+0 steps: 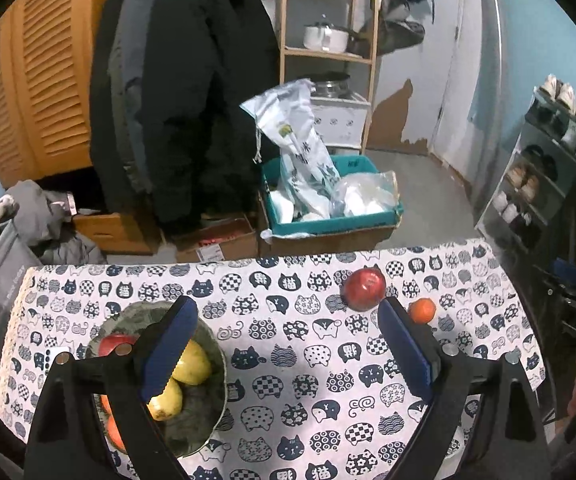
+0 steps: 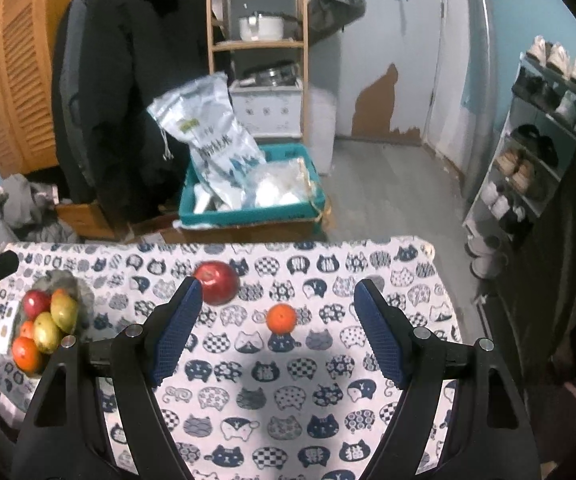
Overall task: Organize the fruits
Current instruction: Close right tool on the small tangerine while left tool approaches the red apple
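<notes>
Probably the step in hand is fetching one of the two loose fruits for the bowl (image 1: pixel 215 384) at near left, which already holds a red apple, two yellow-green fruits and a couple of oranges. The orange (image 2: pixel 281 318) lies on the cat-print cloth (image 2: pixel 288 400) roughly btwn the right gripper (image 2: pixel 277 328) fingers but farther out, so it looks the easier pick; the red apple (image 2: pixel 217 282) sits beyond it, just past the left fingertip (image 2: pixel 185 304). To do it well the person should centre the orange btwn the pads, come low to the cloth w/o snagging it, then close gently since round fruit rolls. Right gripper: fingers wide apart, holding nothing, touching nothing. Left gripper (image 1: pixel 288 344): also wide apart, empty, its left finger above the bowl.
</notes>
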Demonstrator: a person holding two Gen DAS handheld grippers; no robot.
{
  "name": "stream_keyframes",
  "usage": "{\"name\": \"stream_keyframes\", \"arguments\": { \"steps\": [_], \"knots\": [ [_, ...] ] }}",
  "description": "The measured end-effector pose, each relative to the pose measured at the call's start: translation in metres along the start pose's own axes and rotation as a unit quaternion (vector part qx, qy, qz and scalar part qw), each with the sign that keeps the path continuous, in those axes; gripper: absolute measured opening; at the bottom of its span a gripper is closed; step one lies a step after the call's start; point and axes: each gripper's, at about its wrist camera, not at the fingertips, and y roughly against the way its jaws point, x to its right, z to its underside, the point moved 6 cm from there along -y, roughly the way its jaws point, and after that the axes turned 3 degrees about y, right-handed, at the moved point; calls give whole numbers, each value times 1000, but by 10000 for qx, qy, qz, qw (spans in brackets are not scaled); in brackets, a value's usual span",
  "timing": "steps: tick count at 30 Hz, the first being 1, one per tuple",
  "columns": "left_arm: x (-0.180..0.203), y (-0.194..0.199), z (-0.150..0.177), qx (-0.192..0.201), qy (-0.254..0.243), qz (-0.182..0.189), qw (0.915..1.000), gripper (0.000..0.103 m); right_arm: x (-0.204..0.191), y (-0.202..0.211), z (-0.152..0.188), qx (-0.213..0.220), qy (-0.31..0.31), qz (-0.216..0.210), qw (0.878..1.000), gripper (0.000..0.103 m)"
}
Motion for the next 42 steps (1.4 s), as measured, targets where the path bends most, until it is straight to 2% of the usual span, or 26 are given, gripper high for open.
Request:
{"name": "stream_keyframes", "arguments": {
  "steps": [8,13,22,29,34,38,40,41,42],
  "knots": [
    [10,-41,10,-360,-81,-109,9993,93,2,-41,13,-433,84,-20,9990,79],
    [13,-72,20,-626,-80,-140,9979,93,4,-77,26,-851,61,-76,9963,79],
    [19,-131,37,-1081,-115,-200,9939,93,10,-159,57,-1736,-269,-325,9839,78],
    [23,-168,53,-1455,-136,-182,9891,93,13,-203,77,-2195,-528,-405,9733,78],
    [23,-185,57,-1593,-116,-174,9870,93,13,-223,85,-2339,-553,-448,9697,70],
    [29,-198,57,-1700,-21,-60,9854,93,9,-236,92,-2446,-489,-463,9673,58],
    [34,-201,56,-1718,-53,-13,9851,93,7,-237,91,-2411,-299,-340,9695,51],
    [36,-203,54,-1720,-65,15,9851,93,6,-238,91,-2407,-271,-328,9697,44],
    [40,-204,53,-1715,-77,67,9851,93,6,-238,90,-2395,-300,-358,9698,44]
  ]
}}
